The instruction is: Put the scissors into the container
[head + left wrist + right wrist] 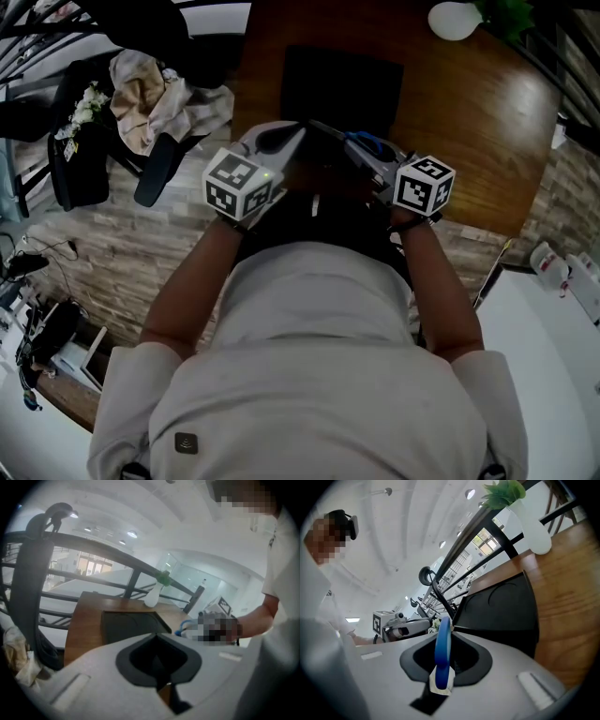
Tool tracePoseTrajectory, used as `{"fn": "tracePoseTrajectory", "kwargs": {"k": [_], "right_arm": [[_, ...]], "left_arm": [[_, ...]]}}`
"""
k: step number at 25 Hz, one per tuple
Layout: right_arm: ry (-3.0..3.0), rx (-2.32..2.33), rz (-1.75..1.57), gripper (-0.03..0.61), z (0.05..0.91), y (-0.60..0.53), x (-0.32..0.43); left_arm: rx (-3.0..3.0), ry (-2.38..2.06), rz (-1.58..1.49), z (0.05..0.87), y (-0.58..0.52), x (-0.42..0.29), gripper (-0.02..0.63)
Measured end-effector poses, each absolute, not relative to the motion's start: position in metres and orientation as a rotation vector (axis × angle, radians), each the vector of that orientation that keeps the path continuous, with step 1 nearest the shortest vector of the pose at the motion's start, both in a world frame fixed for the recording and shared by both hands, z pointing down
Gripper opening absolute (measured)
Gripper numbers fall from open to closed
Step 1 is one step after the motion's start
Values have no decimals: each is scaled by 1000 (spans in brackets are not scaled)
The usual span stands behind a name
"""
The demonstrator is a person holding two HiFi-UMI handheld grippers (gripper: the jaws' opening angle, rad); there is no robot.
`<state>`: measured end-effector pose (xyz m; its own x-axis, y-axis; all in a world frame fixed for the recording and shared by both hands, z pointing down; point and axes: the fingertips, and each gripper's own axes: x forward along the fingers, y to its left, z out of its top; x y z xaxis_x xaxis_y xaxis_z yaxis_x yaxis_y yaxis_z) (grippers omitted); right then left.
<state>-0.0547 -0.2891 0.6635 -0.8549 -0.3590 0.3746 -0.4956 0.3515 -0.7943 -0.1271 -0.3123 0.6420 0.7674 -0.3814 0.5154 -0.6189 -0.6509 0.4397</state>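
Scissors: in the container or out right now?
Out. The scissors, blue handle showing, are clamped in the right gripper, this side of the black container on the wooden table.

Blue-handled scissors [442, 649] near black container [501, 613]

We log the container [342, 80] on the worktop [487, 122], upper centre of the head view. A vase [454, 19] stands behind it at upper right. Below the container, the left gripper [159, 665] sits left and the right gripper [443, 667] right, with the scissors [442, 644] between its fingers [501, 677]. A chair [80, 141] carrying cloth [150, 94] stands off the worktop, upper left.
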Motion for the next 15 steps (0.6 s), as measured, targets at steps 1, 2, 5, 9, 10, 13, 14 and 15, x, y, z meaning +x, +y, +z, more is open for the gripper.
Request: {"fn": "tracePoseTrajectory", "kwargs": {"k": [1,2,5,9,10,13,14,15], "right_arm": [[-2461,784,1531,54,668,-288,-54],[-2454,780,1534,55,673,-287,-54],[-2427,773,1538,55,688,-283,-52],[-2381,773,1561,55,708,-278,-50],[-2373,772,1568,55,712,-278,-50],[-2358,768,1586,55,722,-280,-53],[-2354,765,1589,55,724,-280,-54],[-2351,762,1590,55,726,-280,-55]], "left_arm": [[2344,-737,518,647,-311,-125,3],[2339,-733,526,651,-310,-124,3],[2321,-732,543,663,-305,-122,3],[2304,-725,567,676,-300,-119,3],[2299,-723,575,680,-299,-119,2],[2283,-728,595,691,-301,-121,3],[2278,-732,599,694,-301,-121,3],[2273,-733,602,696,-300,-121,2]]}}
